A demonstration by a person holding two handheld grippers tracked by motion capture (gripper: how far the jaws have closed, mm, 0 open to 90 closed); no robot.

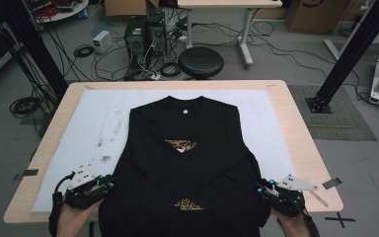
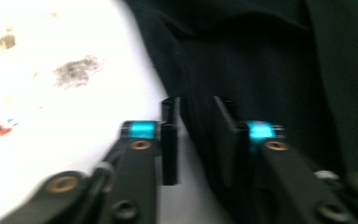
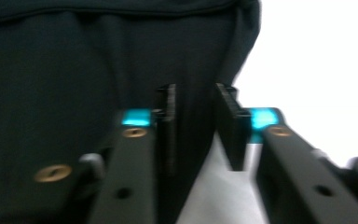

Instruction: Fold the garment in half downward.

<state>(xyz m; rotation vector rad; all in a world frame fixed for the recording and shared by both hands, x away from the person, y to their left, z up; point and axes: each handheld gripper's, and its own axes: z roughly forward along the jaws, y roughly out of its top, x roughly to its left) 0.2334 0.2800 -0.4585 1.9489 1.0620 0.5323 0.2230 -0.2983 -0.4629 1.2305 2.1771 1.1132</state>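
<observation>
High view – shirt: we see the black T-shirt (image 1: 185, 163) lying on the white mat (image 1: 84, 128) of the bench (image 1: 296, 133), sleeves crossed over the chest, its hem at the near edge of the bench.
High view – tongs: the left tongs (image 1: 106, 186) sit at the shirt's left lower edge, the right tongs (image 1: 262, 190) at its right lower edge, level with each other.
Left gripper view – grip: the left tongs (image 2: 196, 116) straddle the shirt's edge (image 2: 242, 70), with a narrow gap showing between the jaws; we judge them pinching the fabric, though blur hides the contact.
Left gripper view – mat: stains lie on the mat (image 2: 51, 116) beside the shirt.
Right gripper view – grip: the right tongs (image 3: 196, 100) stand over the shirt's edge (image 3: 74, 65) with a visible gap; whether the pads press the cloth we cannot tell.
Step – judgement: we take it as a fold of the hem up toward the collar.
Doing it well: we would confirm both pinches hold all layers, lift evenly, and keep the two sides level so the crossed sleeves stay put.
</observation>
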